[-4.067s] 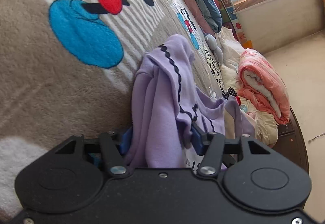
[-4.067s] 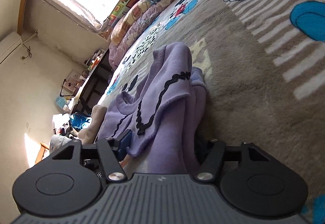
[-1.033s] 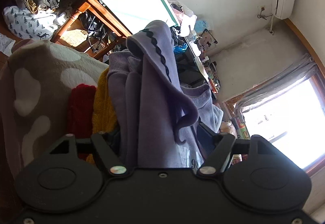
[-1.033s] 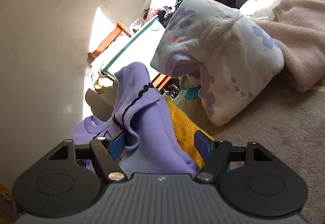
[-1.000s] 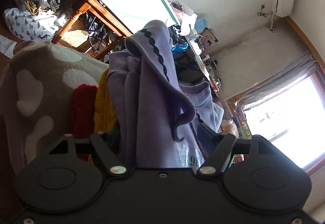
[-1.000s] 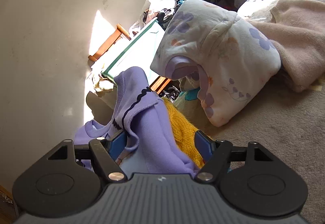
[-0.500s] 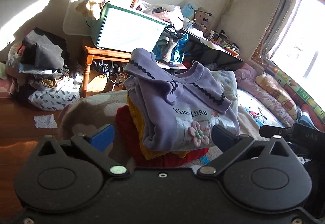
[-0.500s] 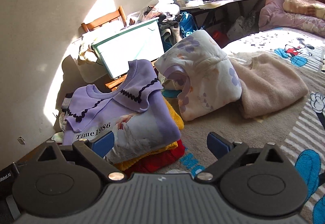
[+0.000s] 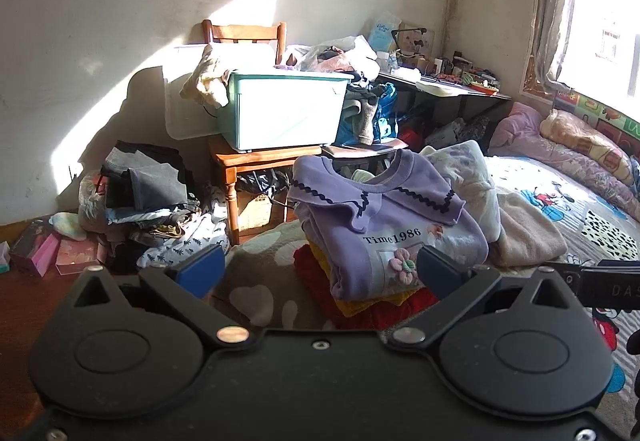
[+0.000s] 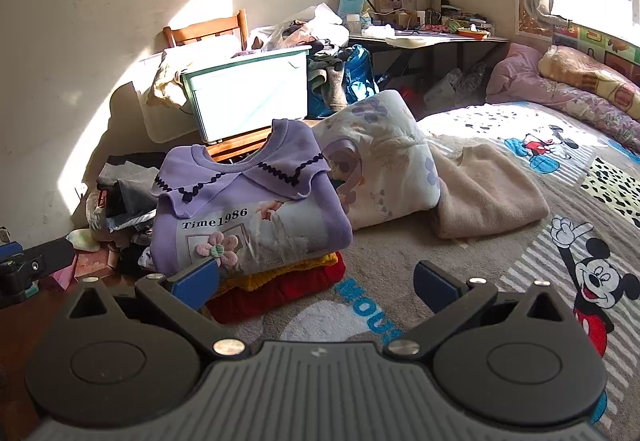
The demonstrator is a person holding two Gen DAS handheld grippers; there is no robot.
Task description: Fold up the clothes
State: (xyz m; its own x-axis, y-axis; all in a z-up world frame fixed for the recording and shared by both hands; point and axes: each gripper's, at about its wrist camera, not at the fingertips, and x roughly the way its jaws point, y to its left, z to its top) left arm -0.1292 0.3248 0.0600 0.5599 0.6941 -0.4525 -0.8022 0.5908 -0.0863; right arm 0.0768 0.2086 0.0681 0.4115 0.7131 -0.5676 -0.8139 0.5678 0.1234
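Sweatshirt [image 9: 394,231] folded, print reads "Time1986".

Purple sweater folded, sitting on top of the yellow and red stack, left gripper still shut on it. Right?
Not quite: the left gripper is open and holds nothing, as the left wrist view shows. The purple sweater does lie folded on top of the yellow and red stack.

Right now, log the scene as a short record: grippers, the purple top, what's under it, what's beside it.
left gripper: jaws open, holding nothing
right gripper: jaws open, holding nothing
purple top: folded, on top of the stack, print "Time1986" facing up
under it: yellow knit, then red garment
beside it: floral white garment, beige sweater
surface: Mickey blanket
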